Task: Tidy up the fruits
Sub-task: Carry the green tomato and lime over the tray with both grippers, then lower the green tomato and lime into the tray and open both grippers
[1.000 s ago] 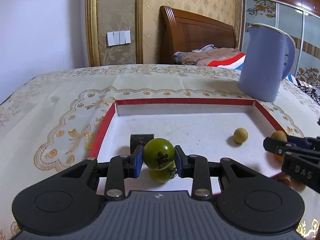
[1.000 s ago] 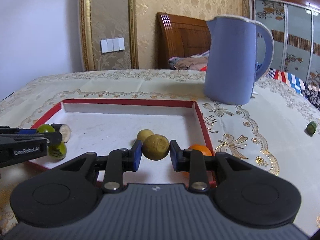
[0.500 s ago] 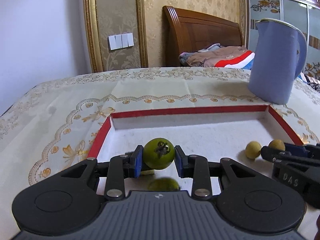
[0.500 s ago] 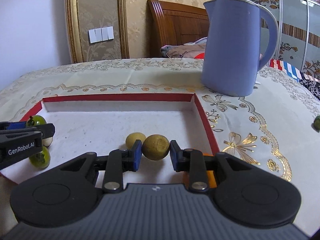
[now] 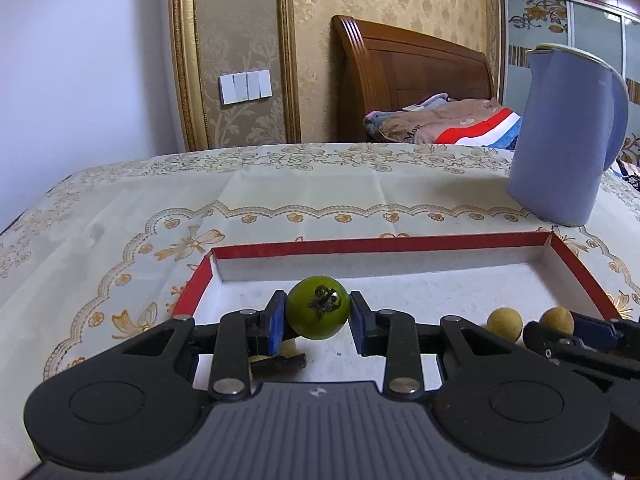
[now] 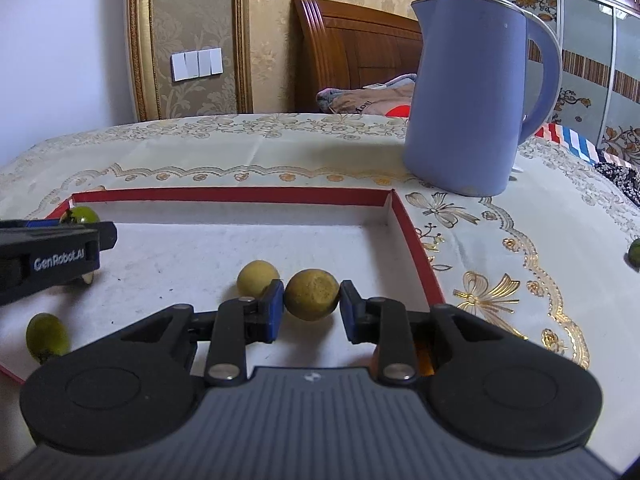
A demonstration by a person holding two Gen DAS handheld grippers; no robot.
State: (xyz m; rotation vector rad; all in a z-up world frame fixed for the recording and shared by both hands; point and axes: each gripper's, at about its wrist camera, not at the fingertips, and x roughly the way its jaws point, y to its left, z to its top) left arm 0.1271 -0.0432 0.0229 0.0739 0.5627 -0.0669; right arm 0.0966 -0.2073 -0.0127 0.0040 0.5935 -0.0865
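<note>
My left gripper is shut on a green tomato and holds it low over the left part of the red-rimmed white tray. My right gripper is shut on a yellow-brown round fruit over the tray's right part. A second yellow-brown fruit lies on the tray floor just left of it. Another green tomato lies at the tray's near left. A dark piece lies under the left gripper. An orange fruit is mostly hidden under the right gripper.
A blue kettle stands on the tablecloth behind the tray's far right corner. A small green fruit lies on the cloth at the far right. A wooden bed headboard and wall stand beyond the table.
Both grippers have sunk lower toward the tray floor, each still holding its fruit. The loose green tomato has passed out of the left wrist view under the gripper.
</note>
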